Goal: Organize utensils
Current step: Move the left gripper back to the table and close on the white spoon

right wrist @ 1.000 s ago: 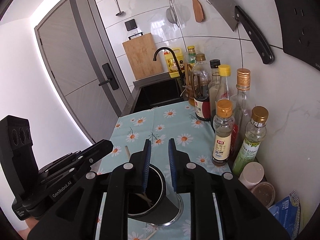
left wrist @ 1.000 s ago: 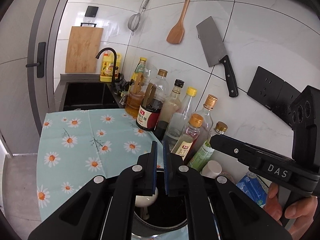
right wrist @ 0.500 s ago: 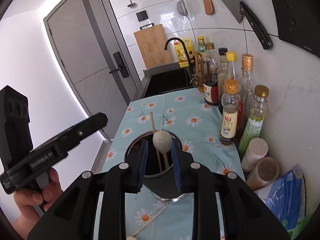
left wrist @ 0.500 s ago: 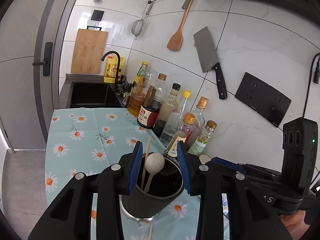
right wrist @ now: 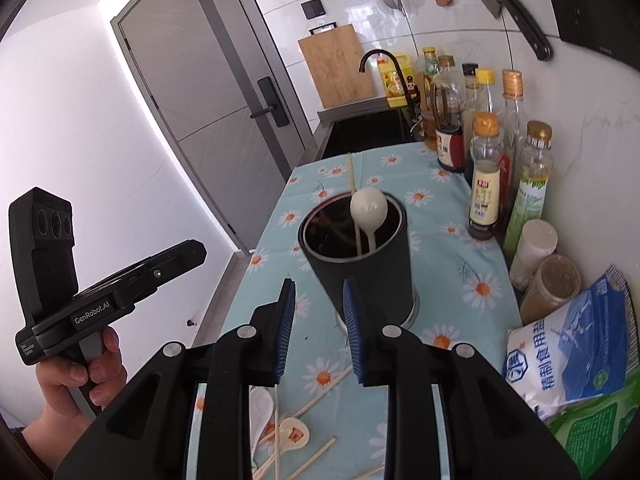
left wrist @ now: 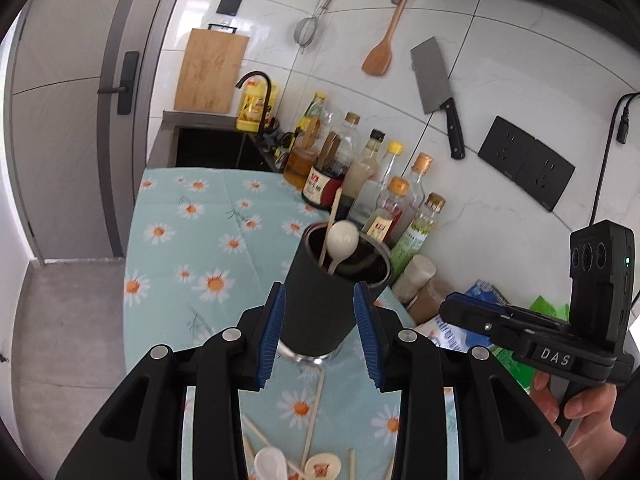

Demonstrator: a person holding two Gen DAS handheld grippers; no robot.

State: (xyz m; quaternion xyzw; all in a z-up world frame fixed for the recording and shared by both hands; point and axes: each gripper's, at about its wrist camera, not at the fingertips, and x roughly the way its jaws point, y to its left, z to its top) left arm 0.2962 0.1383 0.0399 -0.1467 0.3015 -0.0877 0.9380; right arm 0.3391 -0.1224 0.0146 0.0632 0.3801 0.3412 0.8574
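Black holder (left wrist: 340, 280) w/ white spoon (left wrist: 342, 240) stands on table (left wrist: 192, 240). Left hand-held gripper (left wrist: 320, 336) spread, straddling holder's base, no grip. Right hand-held gripper (right wrist: 318, 332), jaws just widened, empty, near holder. Markings: "DAS", "GenRobot.AI".

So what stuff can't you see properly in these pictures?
- Bottom of the black holder: dark inside in both views, so the spoon handle's end and the chopstick end are hidden.
- Loose chopsticks and spoons on the cloth: partly covered by the right gripper and cut by the bottom edge.
- Bottle labels: too small to read.
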